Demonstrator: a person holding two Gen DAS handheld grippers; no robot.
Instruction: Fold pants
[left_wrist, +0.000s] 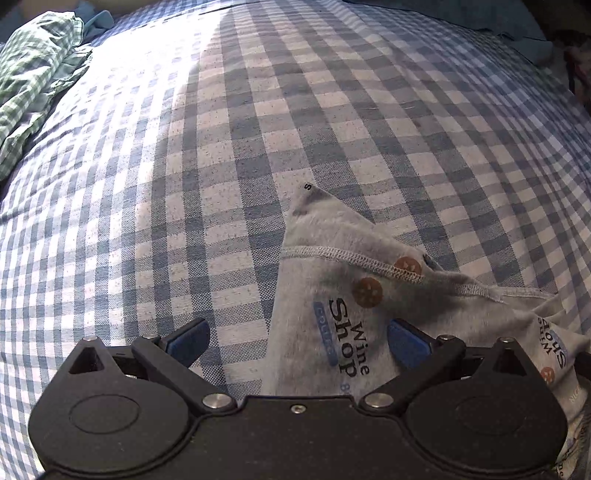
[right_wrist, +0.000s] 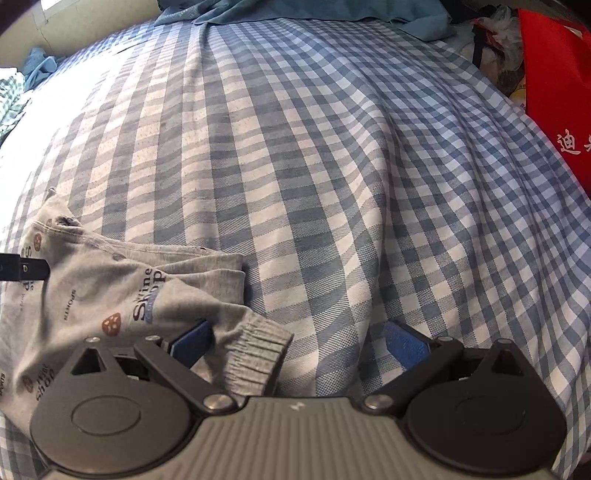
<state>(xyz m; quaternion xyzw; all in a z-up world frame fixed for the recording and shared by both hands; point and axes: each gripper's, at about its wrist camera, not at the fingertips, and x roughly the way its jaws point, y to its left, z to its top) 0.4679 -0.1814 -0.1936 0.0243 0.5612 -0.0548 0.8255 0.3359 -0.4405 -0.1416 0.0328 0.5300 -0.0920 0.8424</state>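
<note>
Bed with blue checked sheet (right_wrist: 332, 166) carries the grey pants (right_wrist: 110, 295), already bunched, long axis running left-right between the two tools. Right tool (right_wrist: 299, 339), jaws apart and empty, sits right over the ribbed cuff (right_wrist: 255, 354); left tool (left_wrist: 295, 339), also apart, has cloth between its jaws.

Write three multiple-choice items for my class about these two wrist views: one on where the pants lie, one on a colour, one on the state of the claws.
1. The grey pants lie on:
A. a checked bedsheet
B. a wooden floor
C. a chair

2. The bag at the bed's edge is:
A. green
B. red
C. black

3. The left claw and right claw are:
A. both shut on cloth
B. one open, one shut
C. both open

Answers: 1 A, blue-and-white checked bedsheet surrounds them; 2 B, red fabric shows; 3 C, blue pads stand wide apart.
</note>
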